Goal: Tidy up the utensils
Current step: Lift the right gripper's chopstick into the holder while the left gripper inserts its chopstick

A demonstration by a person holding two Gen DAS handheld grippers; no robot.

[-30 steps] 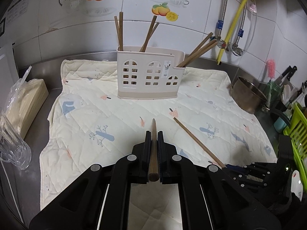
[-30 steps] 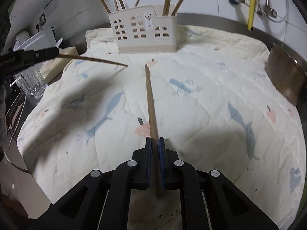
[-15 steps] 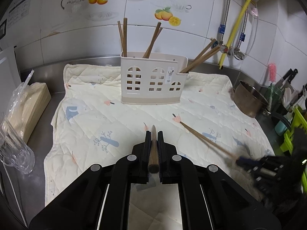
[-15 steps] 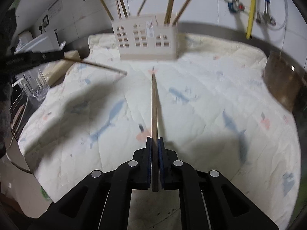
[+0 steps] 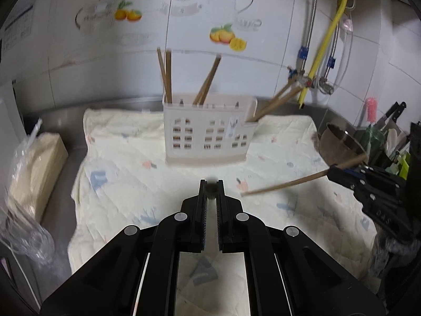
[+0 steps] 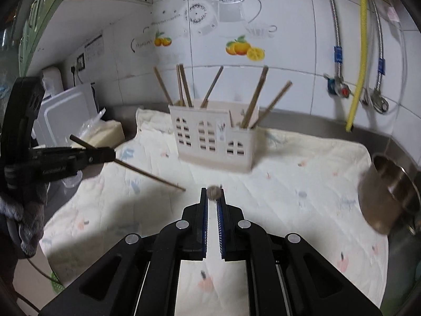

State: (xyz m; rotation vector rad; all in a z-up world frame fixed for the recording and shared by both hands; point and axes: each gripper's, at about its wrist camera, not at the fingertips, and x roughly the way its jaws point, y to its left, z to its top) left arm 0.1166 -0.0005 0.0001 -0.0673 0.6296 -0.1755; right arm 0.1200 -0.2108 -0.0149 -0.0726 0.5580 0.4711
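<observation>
A cream utensil holder (image 5: 208, 137) with window cut-outs stands at the back of a quilted cloth (image 5: 118, 184) and has several wooden chopsticks upright in it. My left gripper (image 5: 210, 184) is shut on a wooden chopstick (image 5: 210, 192), seen end-on and aimed toward the holder. In the right wrist view the left gripper (image 6: 105, 155) holds this chopstick (image 6: 150, 175) above the cloth. My right gripper (image 6: 213, 192) is shut on a second chopstick (image 6: 213, 194), also end-on, in front of the holder (image 6: 213, 137). The left wrist view shows that chopstick (image 5: 284, 185) slanting in the air.
A metal bowl (image 5: 342, 144) sits at the cloth's right edge. On the left are a clear glass (image 5: 23, 237), a plastic-wrapped tan packet (image 5: 36, 163) and a white board (image 6: 65, 115). Knives and a pink brush (image 5: 371, 110) stand at far right. Pipes run down the tiled wall.
Both grippers have risen. The right chopstick came off the cloth and now hangs in the air. Both chopsticks have swung from lengthwise to end-on, and the holder sits lower in both views.
</observation>
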